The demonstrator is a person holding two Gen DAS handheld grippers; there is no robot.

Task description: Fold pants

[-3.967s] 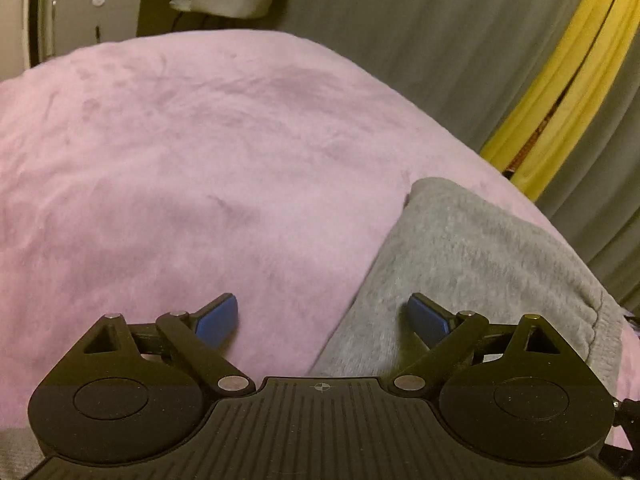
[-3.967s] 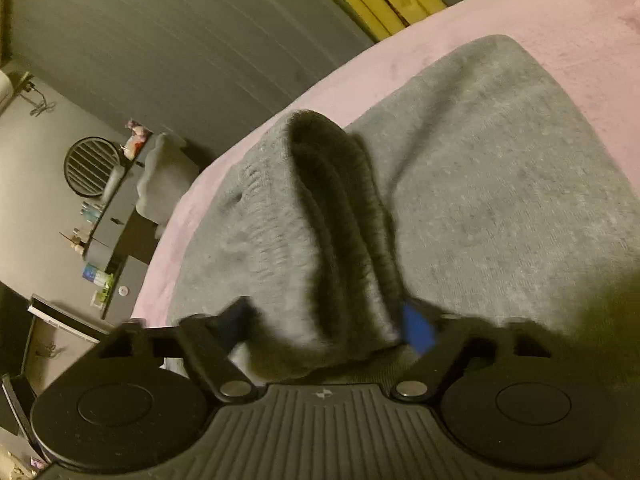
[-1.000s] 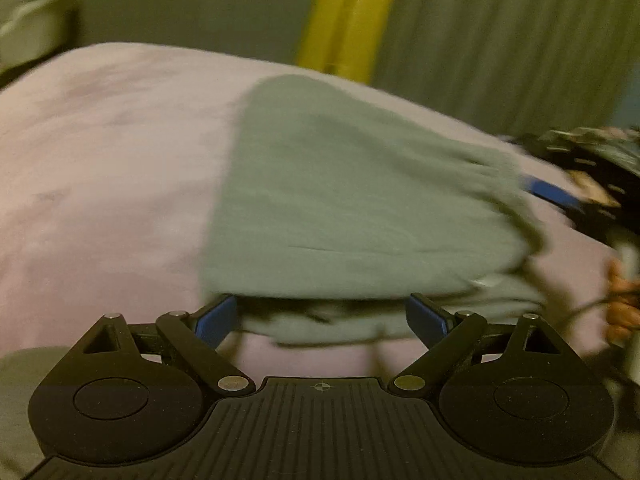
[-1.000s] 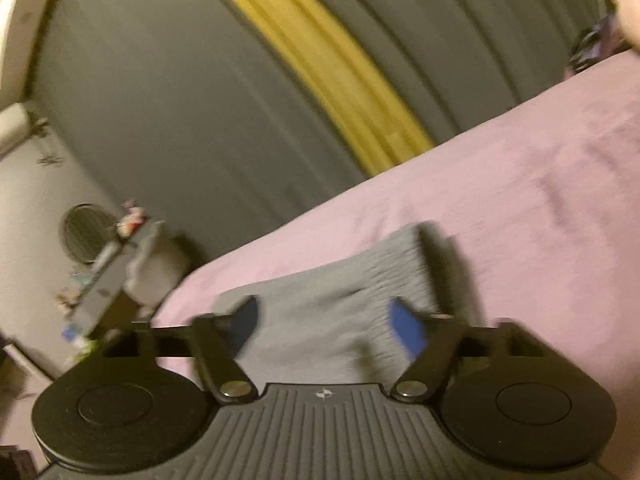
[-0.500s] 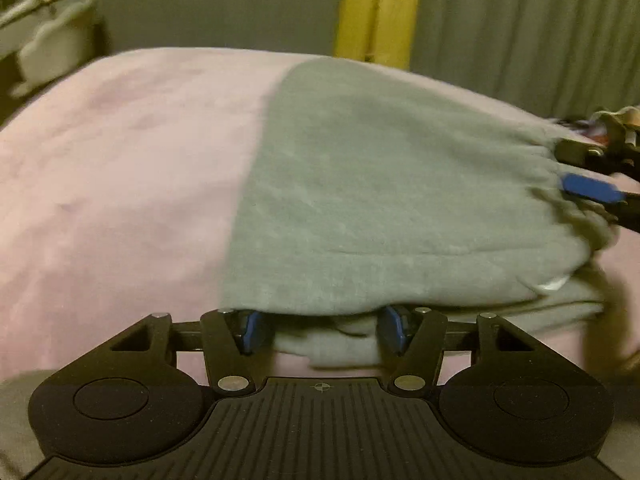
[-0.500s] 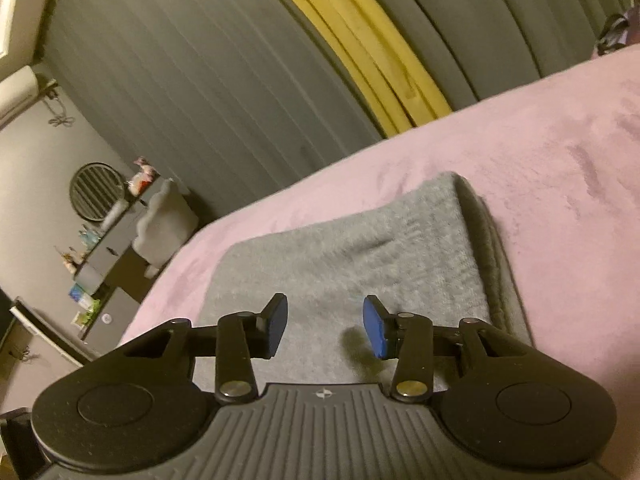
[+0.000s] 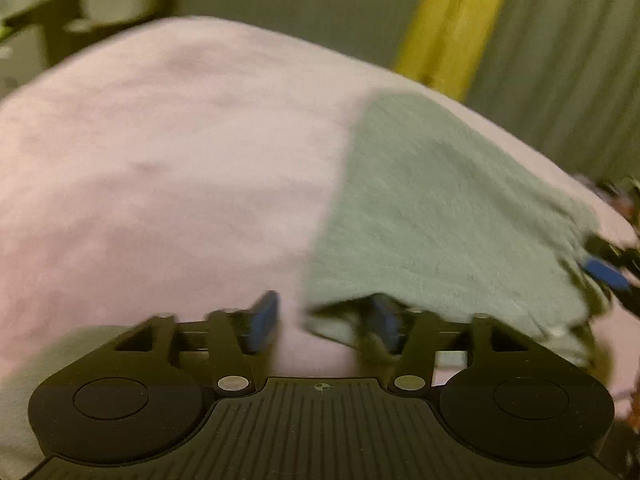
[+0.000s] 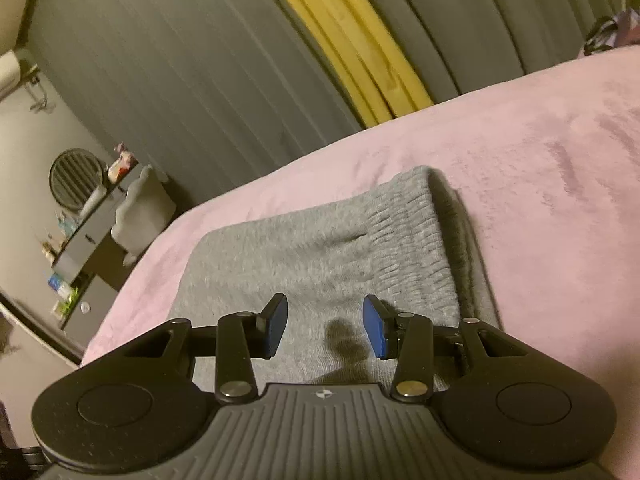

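The grey pants (image 8: 320,256) lie folded in a block on the pink blanket (image 8: 540,184), with the ribbed waistband (image 8: 412,232) on top at the right. My right gripper (image 8: 324,326) hovers just over the near edge of the pants. It is open, with nothing between its blue pads (image 8: 374,326). In the blurred left wrist view the pants (image 7: 440,208) lie to the right. My left gripper (image 7: 326,322) is open about halfway at their near left corner. Its right finger (image 7: 386,328) sits under the cloth edge, and its left pad (image 7: 264,320) stands clear over the blanket. The right gripper (image 7: 604,272) shows at the far right edge.
The pink blanket (image 7: 160,160) covers the bed to the left of the pants. Grey curtains (image 8: 180,60) with a yellow strip (image 8: 352,40) hang behind. A dark dresser (image 8: 88,240) with small items and a round fan (image 8: 76,180) stands at the left.
The left gripper's jaws narrowed from wide to about half, and it swung left, so the pants now sit right of it. The right gripper steadied low over the folded pants.
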